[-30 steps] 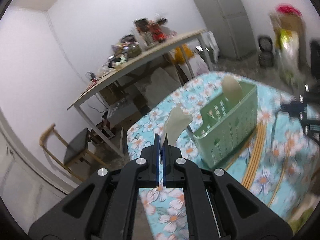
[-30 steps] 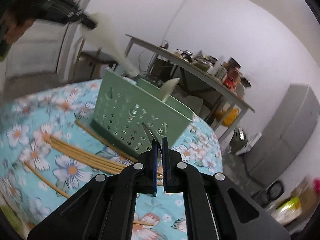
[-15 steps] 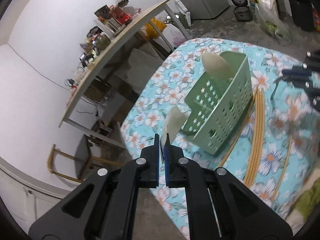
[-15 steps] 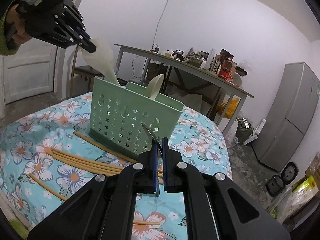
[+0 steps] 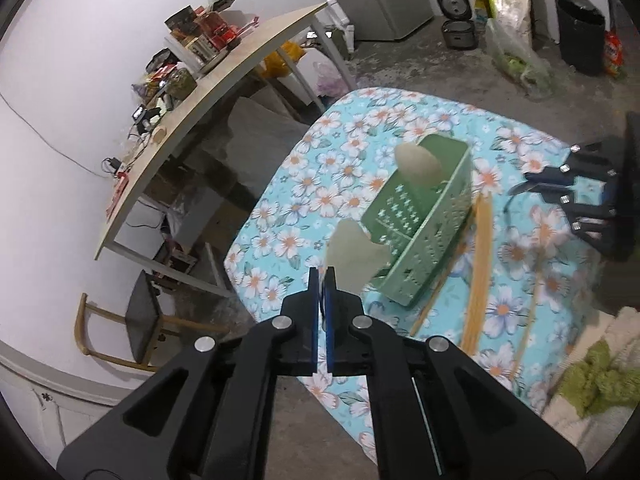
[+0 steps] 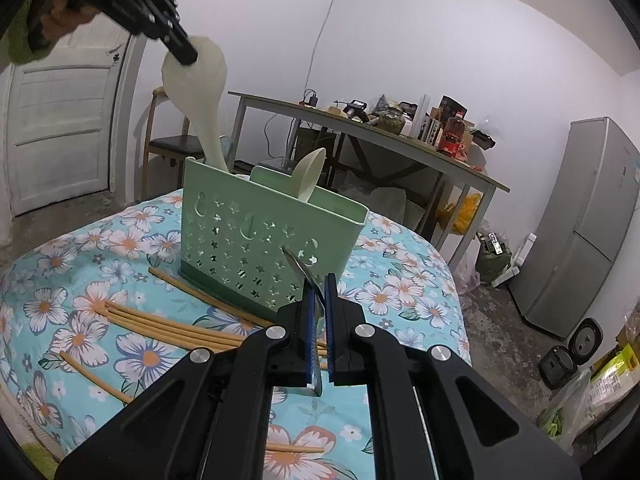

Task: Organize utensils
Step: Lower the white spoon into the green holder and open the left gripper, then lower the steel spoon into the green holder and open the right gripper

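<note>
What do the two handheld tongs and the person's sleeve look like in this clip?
Both the left tongs and the right tongs are matte black angular plastic, with silver round bolt heads at the pivots and blue pads lining the fingers' inner faces. The person's sleeve is fuzzy yellow-green.

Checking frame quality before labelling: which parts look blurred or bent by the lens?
Left wrist view: the right gripper and nearby tablecloth look smeared; the long table edge bows. Right wrist view: sharp on the green basket; the fridge leans.

utensil caddy point(image 6: 260, 248): mid-table, on the tablecloth point(image 6: 80, 248)
chopsticks point(image 6: 160, 322): along caddy's front
spoon point(image 6: 308, 174): standing in caddy
</note>
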A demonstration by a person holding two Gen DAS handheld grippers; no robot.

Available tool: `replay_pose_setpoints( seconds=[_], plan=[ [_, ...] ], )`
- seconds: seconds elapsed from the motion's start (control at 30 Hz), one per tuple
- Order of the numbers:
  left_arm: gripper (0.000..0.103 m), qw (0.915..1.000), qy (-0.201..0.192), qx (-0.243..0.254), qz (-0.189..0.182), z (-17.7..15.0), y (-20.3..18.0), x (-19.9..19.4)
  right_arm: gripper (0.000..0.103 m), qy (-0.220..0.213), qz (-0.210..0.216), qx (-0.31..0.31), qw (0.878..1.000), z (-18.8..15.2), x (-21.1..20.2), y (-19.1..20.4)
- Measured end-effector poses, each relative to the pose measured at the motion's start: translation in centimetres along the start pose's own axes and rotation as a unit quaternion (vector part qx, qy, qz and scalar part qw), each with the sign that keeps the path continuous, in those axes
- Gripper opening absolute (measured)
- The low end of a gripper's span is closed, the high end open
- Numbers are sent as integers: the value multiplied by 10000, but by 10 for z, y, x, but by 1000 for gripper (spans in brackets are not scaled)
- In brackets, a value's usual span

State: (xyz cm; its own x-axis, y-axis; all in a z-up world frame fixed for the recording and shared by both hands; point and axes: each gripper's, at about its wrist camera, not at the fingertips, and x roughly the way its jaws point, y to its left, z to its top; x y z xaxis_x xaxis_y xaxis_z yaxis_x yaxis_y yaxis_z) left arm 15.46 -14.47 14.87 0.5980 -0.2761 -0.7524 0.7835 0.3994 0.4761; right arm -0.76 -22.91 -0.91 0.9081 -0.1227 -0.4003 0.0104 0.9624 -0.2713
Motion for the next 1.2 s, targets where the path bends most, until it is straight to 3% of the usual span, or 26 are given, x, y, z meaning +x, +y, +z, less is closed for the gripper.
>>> replay_pose_setpoints(
  seconds=[0.23,0.4,0.47,0.53,0.57,0.73,0.9,1.07,1.2],
  plan=[
    [2,9999,135,-29,-26,1,-8,24,5,6,3,24,10000,-1,0,1],
    [5,9985,62,-459,-287,6,-1,42,5,20,10,135,9999,0,0,-3],
    [14,9959,-113,-750,-496,7,6,44,5,34,30,224,9997,1,0,-6],
    [32,9914,-312,-1100,-643,3,13,44,5,54,16,302,9995,2,-1,-11],
    [34,9889,-428,-1246,-694,1,15,42,5,64,18,351,9994,3,-2,-13],
    [51,9657,-980,-2205,-955,-28,29,39,3,70,32,686,9976,9,-10,-31],
    [62,9350,-1243,-3118,-1146,-73,29,47,3,-114,52,1112,9937,26,-23,-55],
    [71,8937,-1518,-4032,-1249,-121,18,55,3,-395,-64,1227,9916,52,-35,-68],
    [75,8844,-1609,-4244,-1083,-142,6,61,3,-698,-214,1222,9898,80,-43,-77]
  ],
)
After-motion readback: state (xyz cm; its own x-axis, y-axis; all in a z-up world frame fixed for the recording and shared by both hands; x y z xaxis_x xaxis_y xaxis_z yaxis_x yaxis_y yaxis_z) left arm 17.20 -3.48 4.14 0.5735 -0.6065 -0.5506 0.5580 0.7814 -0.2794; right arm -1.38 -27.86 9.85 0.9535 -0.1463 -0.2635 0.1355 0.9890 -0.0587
